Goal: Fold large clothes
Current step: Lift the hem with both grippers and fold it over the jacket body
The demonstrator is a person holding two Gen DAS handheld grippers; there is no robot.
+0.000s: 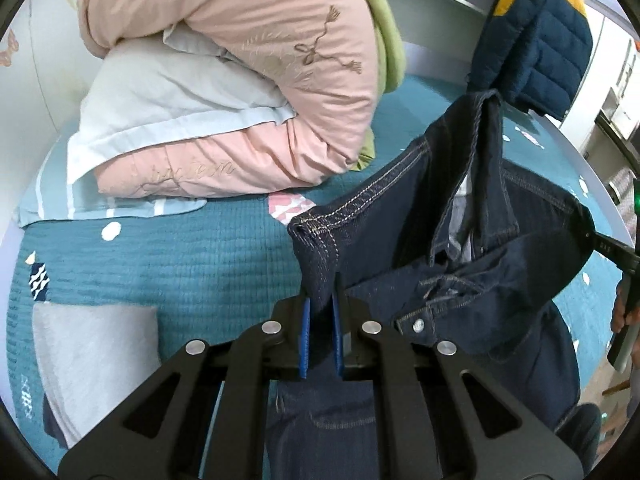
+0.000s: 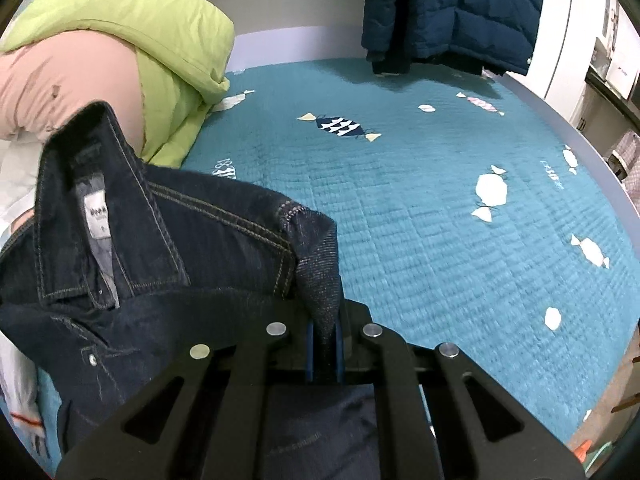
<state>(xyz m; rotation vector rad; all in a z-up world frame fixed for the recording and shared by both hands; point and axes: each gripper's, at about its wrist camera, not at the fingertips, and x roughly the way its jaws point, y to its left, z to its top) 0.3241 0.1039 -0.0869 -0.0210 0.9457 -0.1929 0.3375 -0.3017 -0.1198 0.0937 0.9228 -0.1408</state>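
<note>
Above the bed (image 2: 420, 208), both tongs – left (image 1: 320, 316), right (image 2: 325, 344) – pinch the denim jacket (image 2: 160, 240); its lower part hangs hidden beneath them

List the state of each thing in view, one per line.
Jeans: lifted, pinched at both ends
Left gripper: shut on jeans
Right gripper: shut on jeans
Quilt: folded, piled on bed
Puffer jacket: hanging over bed edge
Bedspread: spread flat

My left wrist view looked steeply down, close over the teal bedspread (image 1: 168, 248) toward piled bedding (image 1: 240, 80). My right faced the footboard. Both shared the denim jacket (image 2: 160, 240).
</note>
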